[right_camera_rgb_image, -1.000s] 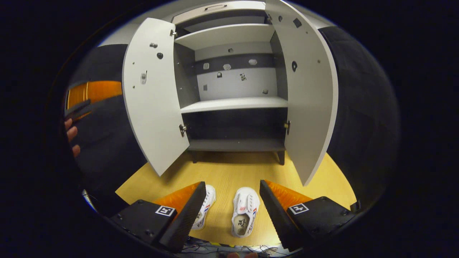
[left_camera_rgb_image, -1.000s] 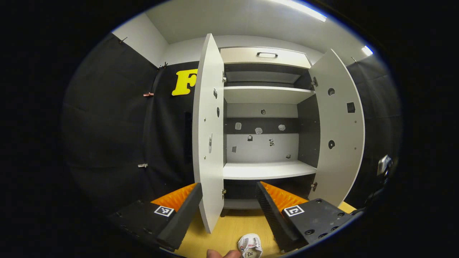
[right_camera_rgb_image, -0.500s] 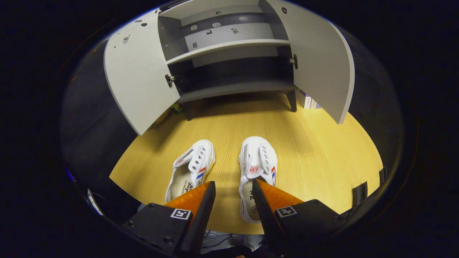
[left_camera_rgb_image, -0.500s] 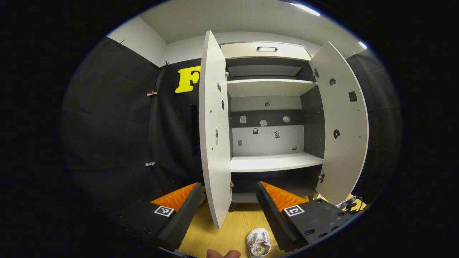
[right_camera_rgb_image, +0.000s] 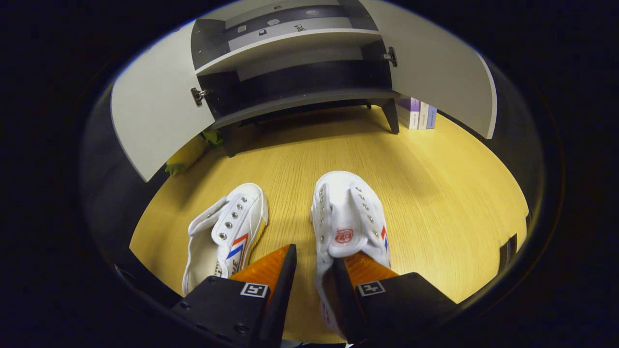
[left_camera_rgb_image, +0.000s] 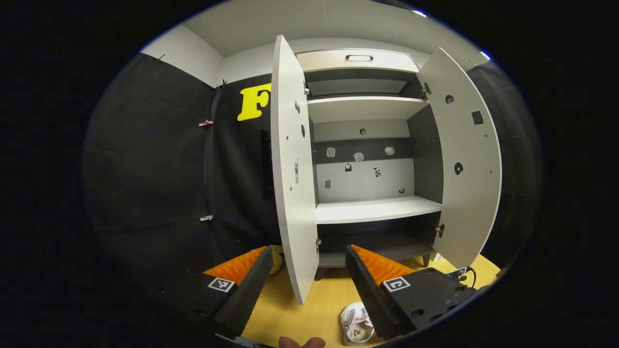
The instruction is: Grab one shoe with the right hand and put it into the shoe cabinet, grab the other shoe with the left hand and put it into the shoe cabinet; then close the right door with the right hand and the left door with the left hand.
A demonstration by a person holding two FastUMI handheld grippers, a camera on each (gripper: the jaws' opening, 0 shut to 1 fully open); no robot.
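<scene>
In the right gripper view, the right gripper (right_camera_rgb_image: 309, 285) is down at the 2 white shoes on the yellow wooden floor (right_camera_rgb_image: 435, 193). Its jaws stand narrow, with a slim gap between them. The right finger reaches into the opening of the right-hand shoe (right_camera_rgb_image: 348, 222), and the left finger sits just outside that shoe's inner wall, so the wall lies in the gap. Whether both fingers press on it, I cannot tell. The left-hand shoe (right_camera_rgb_image: 225, 232) lies just beside it, apart from the fingers, toe toward the shoe cabinet (right_camera_rgb_image: 290, 58). Both cabinet doors hang open, the left door (right_camera_rgb_image: 150, 116) and the right door (right_camera_rgb_image: 435, 63), and the low dark shelf shows between them. Some small boxes (right_camera_rgb_image: 417, 112) stand on the floor past the cabinet's right leg.

In the left gripper view, the left gripper (left_camera_rgb_image: 307, 278) is held up facing the open cabinet (left_camera_rgb_image: 372, 212), its jaws wide and holding nothing. One shoe (left_camera_rgb_image: 355, 328) peeks out on the floor below, beside its right finger.
</scene>
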